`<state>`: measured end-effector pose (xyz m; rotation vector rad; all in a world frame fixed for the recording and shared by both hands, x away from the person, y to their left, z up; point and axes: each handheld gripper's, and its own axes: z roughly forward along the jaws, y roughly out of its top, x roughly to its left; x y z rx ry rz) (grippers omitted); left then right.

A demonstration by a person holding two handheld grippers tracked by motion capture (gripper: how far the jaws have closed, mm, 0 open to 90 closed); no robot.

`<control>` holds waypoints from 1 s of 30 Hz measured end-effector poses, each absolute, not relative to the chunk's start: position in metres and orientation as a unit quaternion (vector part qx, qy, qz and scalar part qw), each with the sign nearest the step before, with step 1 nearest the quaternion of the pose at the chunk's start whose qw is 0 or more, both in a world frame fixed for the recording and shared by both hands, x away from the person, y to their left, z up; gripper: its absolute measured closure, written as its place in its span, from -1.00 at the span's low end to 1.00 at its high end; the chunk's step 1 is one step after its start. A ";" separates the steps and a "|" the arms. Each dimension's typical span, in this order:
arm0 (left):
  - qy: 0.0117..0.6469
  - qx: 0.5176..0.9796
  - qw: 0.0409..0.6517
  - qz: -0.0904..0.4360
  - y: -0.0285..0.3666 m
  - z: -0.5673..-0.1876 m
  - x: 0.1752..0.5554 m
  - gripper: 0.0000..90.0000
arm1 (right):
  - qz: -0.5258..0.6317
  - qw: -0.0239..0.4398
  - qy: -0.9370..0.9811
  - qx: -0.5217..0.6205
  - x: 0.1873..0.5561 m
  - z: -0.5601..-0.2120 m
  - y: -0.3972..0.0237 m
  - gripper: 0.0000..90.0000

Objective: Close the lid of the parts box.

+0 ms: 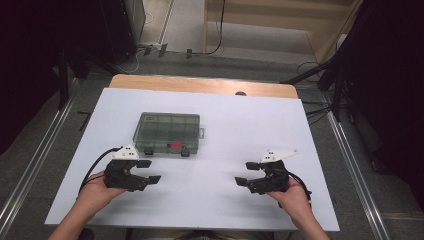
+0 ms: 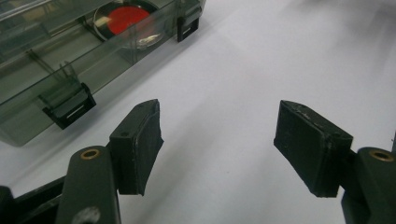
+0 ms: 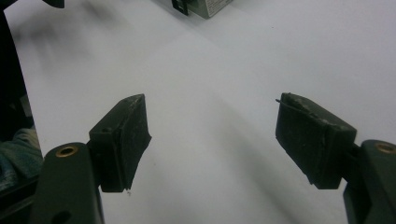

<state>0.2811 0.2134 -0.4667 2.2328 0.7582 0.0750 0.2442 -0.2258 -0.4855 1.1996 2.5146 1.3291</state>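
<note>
My left tongs [image 1: 150, 171] wide, empty, just short of the closed clear organizer box [image 1: 167, 132]; red disc [image 2: 127, 17] inside its near side; right tongs [image 1: 247, 173] wide, empty, over bare white tabletop [image 1: 215, 200].

I see the box [image 2: 70, 56] cut off by the top and left edges in my left gripper view | in my right gripper view just its corner [image 3: 205, 7] at the top edge | red item [image 1: 175, 145] inside too small to identify
</note>
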 end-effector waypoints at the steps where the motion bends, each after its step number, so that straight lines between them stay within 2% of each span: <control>1: 0.298 0.874 0.382 0.029 0.214 -0.467 0.281 -0.30 | 0.429 0.031 0.814 0.390 0.244 -0.486 -0.228 -0.40; 30: 0.327 0.863 0.384 0.040 0.245 -0.474 0.279 -0.30 | 0.420 0.060 0.796 0.432 0.237 -0.493 -0.269 -0.43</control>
